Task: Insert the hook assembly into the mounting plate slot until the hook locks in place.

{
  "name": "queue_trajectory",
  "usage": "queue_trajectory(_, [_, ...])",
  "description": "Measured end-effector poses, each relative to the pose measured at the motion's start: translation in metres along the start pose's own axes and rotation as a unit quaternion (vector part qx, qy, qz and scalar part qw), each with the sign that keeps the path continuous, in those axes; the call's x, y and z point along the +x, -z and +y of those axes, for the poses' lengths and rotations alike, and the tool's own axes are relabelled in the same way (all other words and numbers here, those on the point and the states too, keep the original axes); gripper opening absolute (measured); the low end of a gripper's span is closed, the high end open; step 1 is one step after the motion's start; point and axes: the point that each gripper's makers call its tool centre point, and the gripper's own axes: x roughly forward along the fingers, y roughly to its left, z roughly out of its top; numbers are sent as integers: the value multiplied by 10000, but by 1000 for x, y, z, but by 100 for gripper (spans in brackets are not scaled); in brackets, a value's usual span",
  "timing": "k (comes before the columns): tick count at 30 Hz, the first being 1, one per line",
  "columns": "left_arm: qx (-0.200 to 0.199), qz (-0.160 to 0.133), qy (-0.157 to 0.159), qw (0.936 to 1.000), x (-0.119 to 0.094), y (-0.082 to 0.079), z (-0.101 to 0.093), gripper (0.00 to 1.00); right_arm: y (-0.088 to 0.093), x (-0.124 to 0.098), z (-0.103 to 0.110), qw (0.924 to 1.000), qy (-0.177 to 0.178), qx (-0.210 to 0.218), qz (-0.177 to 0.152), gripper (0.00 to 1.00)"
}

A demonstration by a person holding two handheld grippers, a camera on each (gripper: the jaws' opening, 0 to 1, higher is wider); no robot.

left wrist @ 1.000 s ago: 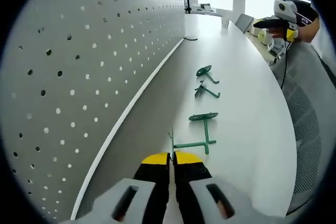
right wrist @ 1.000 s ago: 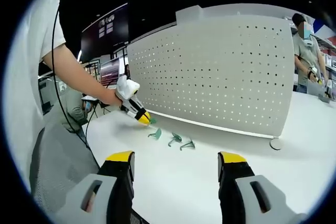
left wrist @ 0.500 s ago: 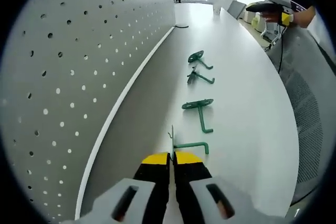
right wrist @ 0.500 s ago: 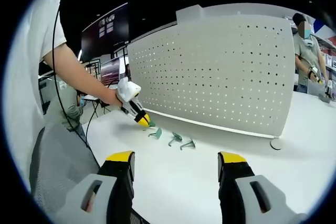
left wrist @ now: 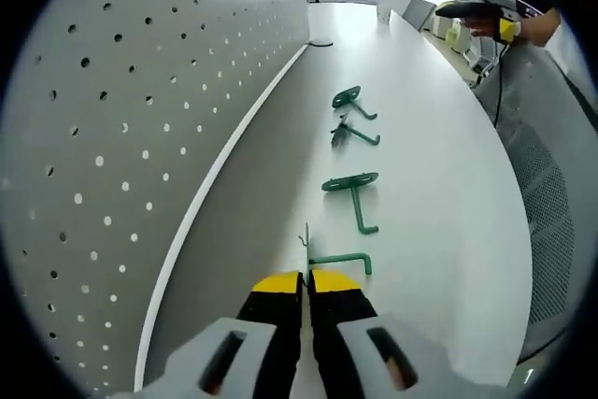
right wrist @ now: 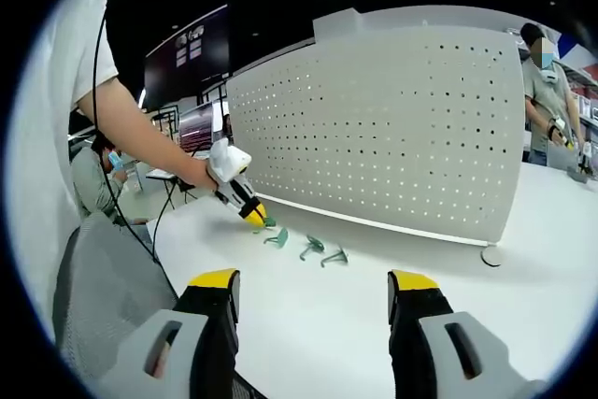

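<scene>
- Four green hooks lie in a row on the white table (left wrist: 448, 184), running alongside the pegboard (left wrist: 112, 91), which stands upright at the table's far edge.
- Nearest hook (left wrist: 338, 260): the left gripper (left wrist: 306, 279) has its yellow-tipped jaws pressed together on the thin upright end of it; the hook's green arm sticks out sideways just past the jaw tips, low over the table.
- Second hook (left wrist: 352, 195) lies just beyond the held one, flat plate end toward the pegboard side, not touching it.
- Third hook (left wrist: 348, 135) and fourth hook (left wrist: 349, 101) lie farther along, close to each other and well apart from the board's base strip.
- From the right gripper view, the left gripper (right wrist: 250, 212) shows at the end of a person's bare forearm, tip down at the table beside the green hooks (right wrist: 306, 247).
- Right gripper (right wrist: 314, 298) hangs well back from the hooks, jaws spread wide, with nothing between them.
- Another person (right wrist: 549, 91) stands at the far right end of the pegboard (right wrist: 392, 128).
</scene>
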Motion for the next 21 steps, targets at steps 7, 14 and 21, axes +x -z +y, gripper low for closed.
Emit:
queue_trajectory(7, [53, 24, 13, 10000, 1, 0, -1, 1, 0, 0, 0, 10000, -2, 7, -4, 62])
queue_trajectory(14, [49, 30, 8, 10000, 1, 1, -1, 1, 0, 0, 0, 10000, 1, 10, -5, 62])
queue_trajectory(21, [50, 18, 5, 10000, 1, 1, 0, 1, 0, 0, 0, 10000, -1, 11, -1, 62])
